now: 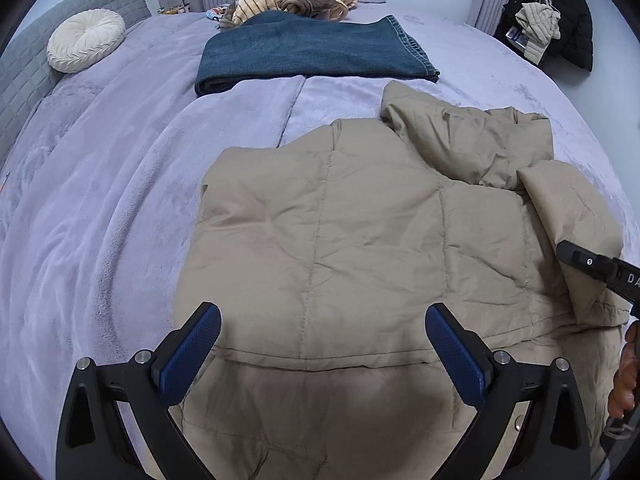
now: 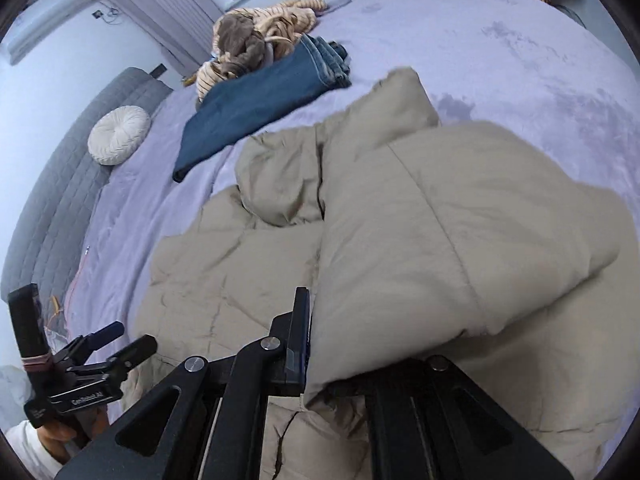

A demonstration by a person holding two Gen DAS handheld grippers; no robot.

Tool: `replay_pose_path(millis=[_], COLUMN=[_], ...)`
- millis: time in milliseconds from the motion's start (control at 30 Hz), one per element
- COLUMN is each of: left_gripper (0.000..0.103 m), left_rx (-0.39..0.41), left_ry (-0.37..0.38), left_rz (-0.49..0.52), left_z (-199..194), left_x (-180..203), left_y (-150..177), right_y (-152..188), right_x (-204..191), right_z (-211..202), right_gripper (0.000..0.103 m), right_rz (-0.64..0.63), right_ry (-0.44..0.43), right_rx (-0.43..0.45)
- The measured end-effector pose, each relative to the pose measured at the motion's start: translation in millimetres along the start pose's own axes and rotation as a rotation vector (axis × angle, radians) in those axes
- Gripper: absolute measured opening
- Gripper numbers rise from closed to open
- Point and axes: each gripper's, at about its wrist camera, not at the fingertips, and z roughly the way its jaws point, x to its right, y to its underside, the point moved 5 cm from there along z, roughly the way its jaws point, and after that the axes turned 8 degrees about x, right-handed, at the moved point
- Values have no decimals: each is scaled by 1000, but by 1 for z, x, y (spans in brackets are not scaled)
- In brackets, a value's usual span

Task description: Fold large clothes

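While your right gripper (image 2: pixel 316 344) is clamped on the sleeve (image 2: pixel 460 248) of the tan jacket (image 1: pixel 340 232), carry that sleeve across the jacket's back and lay it flat before letting go. Your left gripper (image 1: pixel 322 344) hangs over the hem with its jaws apart, so use it to pin the body down. The jacket lies spread on the bed (image 1: pixel 100 200), near the folded jeans (image 1: pixel 308 52). Only the right view shows the grip itself; the left view shows the whole back panel.

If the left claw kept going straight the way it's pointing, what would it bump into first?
Most likely the beige puffer jacket. The left claw is open, hovering right over it, and the padded fabric fills the view ahead. The folded jeans lie farther on, but how soon it would touch down is hard to judge.
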Motion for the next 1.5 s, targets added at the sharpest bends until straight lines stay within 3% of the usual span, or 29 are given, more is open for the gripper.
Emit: replay_pose_path(millis=[100,167,233,300,400,600,633,700,733,867,1000,1067,1100,1133,1200,1400,1433,1467,1500], left_gripper=[102,102,102,102,102,102,102,102,102,102,102,102,102,102,102,102,97,77,65], left_rx=[-12,-19,-25,-23,-15,9,4,-11,-19,-36,-48,-53,-55,-59,-76,-140,-146,-144,-148], left_ry=[24,45,71,102,131,143,157,196,215,308,417,458,472,491,529,564,562,566,579], left_rz=[0,1,0,-14,-55,-67,-74,-108,-128,-226,-333,-344,-338,-327,-298,-229,-217,-200,-183], left_z=[8,12,15,16,17,15,15,16,17,16,14,13,13,13,16,45,50,53,56], left_x=[2,7,14,16,9,-14,-18,-26,-30,-42,-44,-37,-33,-26,-9,42,50,59,66], left_y=[1,0,-3,-9,-19,-31,-31,-31,-30,-28,-30,-32,-33,-34,-35,-33,-33,-33,-33], right_y=[16,21,26,27,21,5,0,-8,-14,-25,-6,13,23,30,43,67,71,76,78], right_x=[10,13,10,4,9,79,84,84,76,5,-63,-83,-88,-91,-85,-9,6,25,39], right_z=[12,12,9,-4,-32,-69,-70,-67,-64,-47,-17,-2,1,2,-6,-52,-59,-66,-70], right_gripper=[8,22,71,78,78,74,51,19,17,15,16,30,48,58,59,54,38,30,24], right_rz=[5,-11,-8,5,47,429,474,495,459,166,-106,-206,-230,-231,-216,-84,-64,-44,-25], right_ry=[59,93,88,63,85,83,61,25,10,-24,-16,10,5,-13,-46,22,43,77,110], right_rx=[-35,-53,-69,-61,-12,137,155,162,162,116,22,-44,-72,-92,-114,-146,-151,-163,-172])
